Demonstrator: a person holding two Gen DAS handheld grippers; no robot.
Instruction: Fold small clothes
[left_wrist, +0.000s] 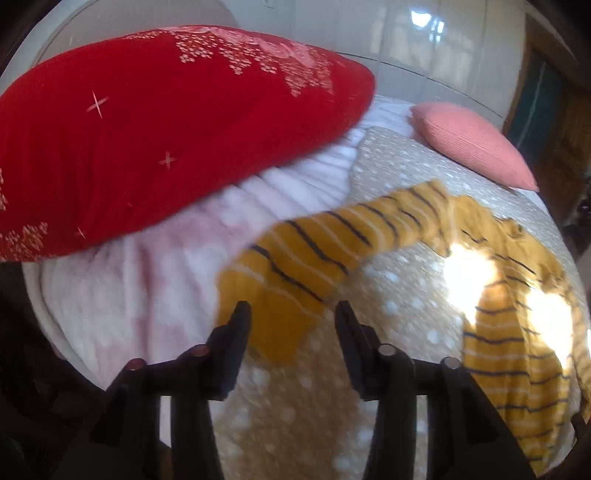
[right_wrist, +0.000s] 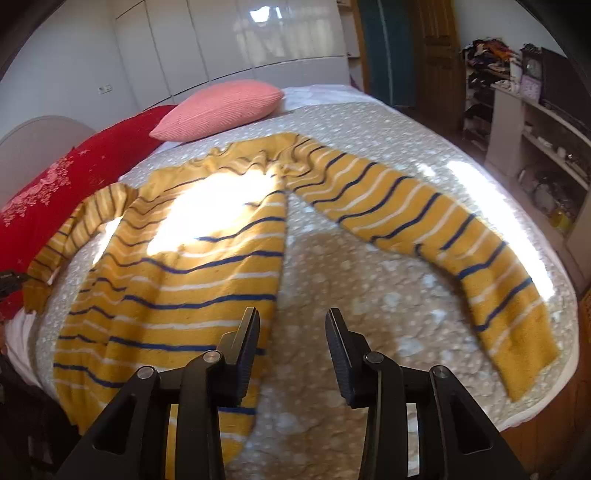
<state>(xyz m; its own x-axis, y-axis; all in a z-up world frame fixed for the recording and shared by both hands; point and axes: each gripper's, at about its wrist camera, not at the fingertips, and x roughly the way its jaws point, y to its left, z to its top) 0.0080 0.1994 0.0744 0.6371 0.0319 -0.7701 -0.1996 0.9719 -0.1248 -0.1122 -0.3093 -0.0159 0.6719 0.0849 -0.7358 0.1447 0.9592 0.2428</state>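
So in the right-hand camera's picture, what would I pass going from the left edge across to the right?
Red cushion → pink pillow → the striped yellow top's outstretched sleeve → cluttered white shelves.

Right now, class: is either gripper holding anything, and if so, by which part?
Nothing is held. The left gripper is open above the striped sweater sleeve cuff; the right gripper is open beside its body.
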